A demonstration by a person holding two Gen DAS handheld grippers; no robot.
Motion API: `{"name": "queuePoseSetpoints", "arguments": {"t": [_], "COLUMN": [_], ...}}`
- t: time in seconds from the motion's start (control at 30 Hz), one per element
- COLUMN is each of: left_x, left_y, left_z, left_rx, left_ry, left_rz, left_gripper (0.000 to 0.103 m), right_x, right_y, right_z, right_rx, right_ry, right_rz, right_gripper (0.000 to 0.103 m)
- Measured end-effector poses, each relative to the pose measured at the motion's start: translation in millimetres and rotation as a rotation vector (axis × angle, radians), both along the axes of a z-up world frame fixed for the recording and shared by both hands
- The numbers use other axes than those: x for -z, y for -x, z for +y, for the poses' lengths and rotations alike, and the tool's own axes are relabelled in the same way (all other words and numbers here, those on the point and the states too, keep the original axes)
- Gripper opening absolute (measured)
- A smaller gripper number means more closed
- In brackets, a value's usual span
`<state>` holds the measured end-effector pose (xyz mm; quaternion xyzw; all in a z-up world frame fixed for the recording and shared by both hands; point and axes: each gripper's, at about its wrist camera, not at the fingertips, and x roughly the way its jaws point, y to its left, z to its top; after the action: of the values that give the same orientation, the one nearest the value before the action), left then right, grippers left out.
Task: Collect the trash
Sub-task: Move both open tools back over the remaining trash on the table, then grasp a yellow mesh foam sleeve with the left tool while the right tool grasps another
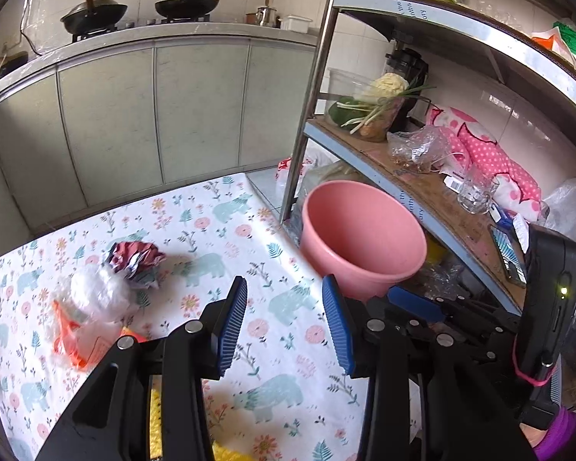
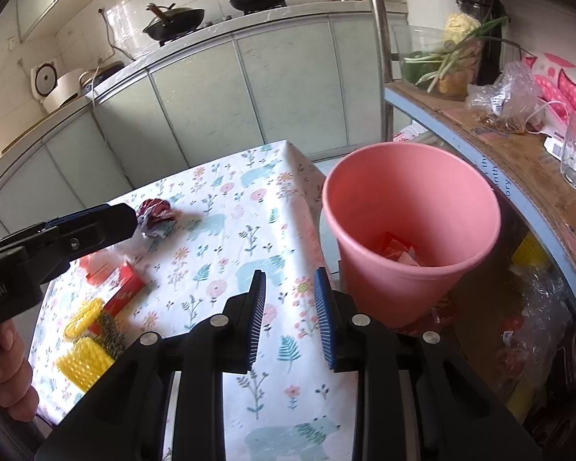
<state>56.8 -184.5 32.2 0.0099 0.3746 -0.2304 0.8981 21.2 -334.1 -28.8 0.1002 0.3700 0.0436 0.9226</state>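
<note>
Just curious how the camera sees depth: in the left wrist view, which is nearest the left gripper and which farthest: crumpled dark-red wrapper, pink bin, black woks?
From the left gripper:
1. Pink bin, just right.
2. Crumpled dark-red wrapper, left on the tablecloth.
3. Black woks, far counter.

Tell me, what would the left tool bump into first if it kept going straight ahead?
Probably just the flowered tablecloth: the left tool is open and empty, pointing down between the crumpled wrapper and the pink bin. Depth is hard to judge.

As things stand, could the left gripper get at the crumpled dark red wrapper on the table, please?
Probably yes: the left gripper is open and empty, and only bare tablecloth shows between it and the crumpled wrapper; the clear plastic bag lies beside it.
</note>
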Motion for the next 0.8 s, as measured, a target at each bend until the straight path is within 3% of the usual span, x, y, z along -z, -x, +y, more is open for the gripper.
{"name": "queuePoseSetpoints", "arguments": {"t": [0.43,0.8], "left_x": [8,15], "left_y": [6,7], "left_z": [26,54], "left_rx": [-0.064,-0.100], "left_ry": [-0.024,-0.006], "left_rz": [-0.004,0.009], "left_gripper": [0.040,0.040], "right_x": [7,10], "right_y": [2,2], "right_z": [35,46], "right_rx": [-0.109,-0.133], "right_ry": [-0.004,0.006], "right_rz": [0.020,0.035], "right_gripper": [0.027,0.027]}}
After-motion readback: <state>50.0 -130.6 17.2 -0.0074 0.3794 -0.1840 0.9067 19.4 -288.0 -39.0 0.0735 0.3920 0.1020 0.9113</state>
